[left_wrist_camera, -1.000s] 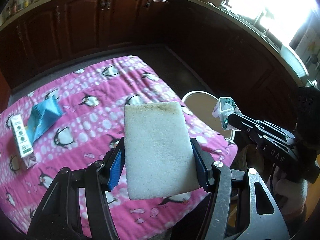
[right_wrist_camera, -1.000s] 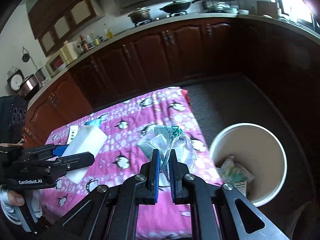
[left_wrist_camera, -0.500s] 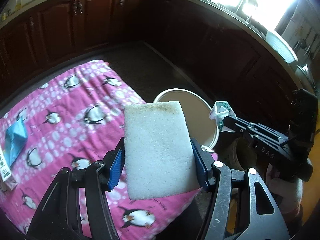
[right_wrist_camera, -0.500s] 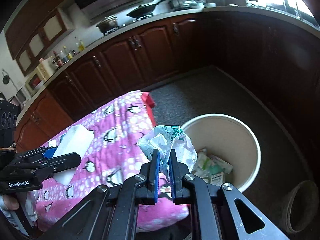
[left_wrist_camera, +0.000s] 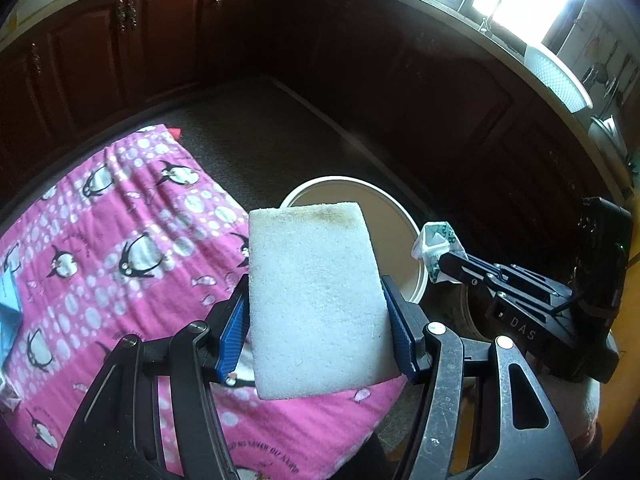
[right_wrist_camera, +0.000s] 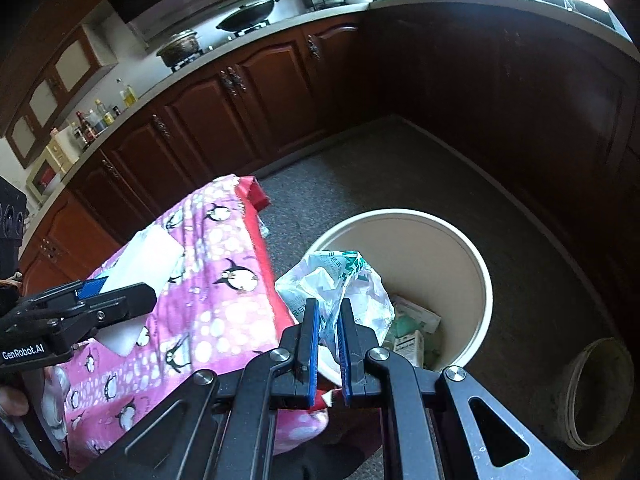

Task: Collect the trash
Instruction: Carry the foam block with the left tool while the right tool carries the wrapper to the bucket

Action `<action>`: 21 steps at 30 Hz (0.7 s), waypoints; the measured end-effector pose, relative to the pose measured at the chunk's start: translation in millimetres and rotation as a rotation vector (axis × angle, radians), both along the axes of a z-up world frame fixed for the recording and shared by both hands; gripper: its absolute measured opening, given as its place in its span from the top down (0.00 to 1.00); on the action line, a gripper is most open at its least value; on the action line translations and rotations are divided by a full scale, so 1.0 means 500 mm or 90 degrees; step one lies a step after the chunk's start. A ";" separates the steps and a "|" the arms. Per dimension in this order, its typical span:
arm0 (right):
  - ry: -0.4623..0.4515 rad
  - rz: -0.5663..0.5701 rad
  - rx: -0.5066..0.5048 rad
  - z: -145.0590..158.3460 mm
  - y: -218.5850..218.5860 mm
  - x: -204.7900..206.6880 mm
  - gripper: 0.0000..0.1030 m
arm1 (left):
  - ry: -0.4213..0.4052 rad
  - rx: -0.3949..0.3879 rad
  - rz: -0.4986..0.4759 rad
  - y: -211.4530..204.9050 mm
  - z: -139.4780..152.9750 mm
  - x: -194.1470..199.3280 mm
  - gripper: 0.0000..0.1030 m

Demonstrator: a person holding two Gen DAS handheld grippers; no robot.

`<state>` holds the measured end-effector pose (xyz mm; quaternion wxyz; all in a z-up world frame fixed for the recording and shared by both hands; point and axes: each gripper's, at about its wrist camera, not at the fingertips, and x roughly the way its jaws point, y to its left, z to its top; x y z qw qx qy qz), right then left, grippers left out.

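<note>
My left gripper (left_wrist_camera: pixel 316 312) is shut on a white sponge (left_wrist_camera: pixel 316 300), held upright over the right edge of the pink penguin tablecloth (left_wrist_camera: pixel 120 240). The sponge also shows in the right wrist view (right_wrist_camera: pixel 140 264). My right gripper (right_wrist_camera: pixel 328 320) is shut on a crumpled clear plastic wrapper with green print (right_wrist_camera: pixel 340 284), held above the near rim of the cream trash bin (right_wrist_camera: pixel 472 256). The wrapper shows in the left wrist view (left_wrist_camera: pixel 434 242) beside the bin (left_wrist_camera: pixel 400 216). Several pieces of trash (right_wrist_camera: pixel 412 328) lie in the bin.
Dark wooden cabinets (right_wrist_camera: pixel 240 112) ring the grey floor (right_wrist_camera: pixel 380 172). A blue packet (left_wrist_camera: pixel 8 292) lies at the cloth's left edge. A dark round pot (right_wrist_camera: pixel 596 392) stands on the floor right of the bin. A red table corner (right_wrist_camera: pixel 254 192) shows under the cloth.
Both grippers have swung right, away from the table and toward the bin. The wrapper now hangs over the bin's near rim. The sponge is now at the cloth's right edge.
</note>
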<state>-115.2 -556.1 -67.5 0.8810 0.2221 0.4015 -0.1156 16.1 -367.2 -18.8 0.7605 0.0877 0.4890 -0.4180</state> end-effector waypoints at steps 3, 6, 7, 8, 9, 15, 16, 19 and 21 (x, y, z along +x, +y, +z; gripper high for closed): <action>0.003 -0.006 0.004 -0.007 -0.009 0.002 0.92 | 0.006 -0.007 -0.003 -0.014 -0.005 0.004 0.42; 0.008 -0.010 0.010 -0.014 -0.016 0.006 0.92 | 0.014 -0.009 -0.005 -0.030 -0.012 0.010 0.42; 0.009 -0.011 0.010 -0.017 -0.020 0.007 0.92 | 0.014 -0.009 -0.007 -0.036 -0.014 0.011 0.42; 0.010 -0.012 0.010 -0.019 -0.022 0.008 0.92 | 0.017 -0.011 -0.010 -0.042 -0.016 0.012 0.42; 0.013 -0.014 0.010 -0.022 -0.025 0.009 0.92 | 0.022 -0.013 -0.013 -0.049 -0.019 0.014 0.42; 0.031 -0.024 0.018 -0.045 -0.036 0.023 0.92 | 0.059 -0.016 -0.014 -0.084 -0.047 0.027 0.42; 0.035 -0.025 0.019 -0.049 -0.037 0.025 0.92 | 0.062 -0.015 -0.015 -0.091 -0.052 0.029 0.42; 0.045 -0.032 0.019 -0.061 -0.042 0.030 0.92 | 0.075 -0.015 -0.019 -0.110 -0.067 0.035 0.42; 0.051 -0.039 0.020 -0.069 -0.048 0.034 0.92 | 0.085 -0.017 -0.016 -0.119 -0.077 0.039 0.42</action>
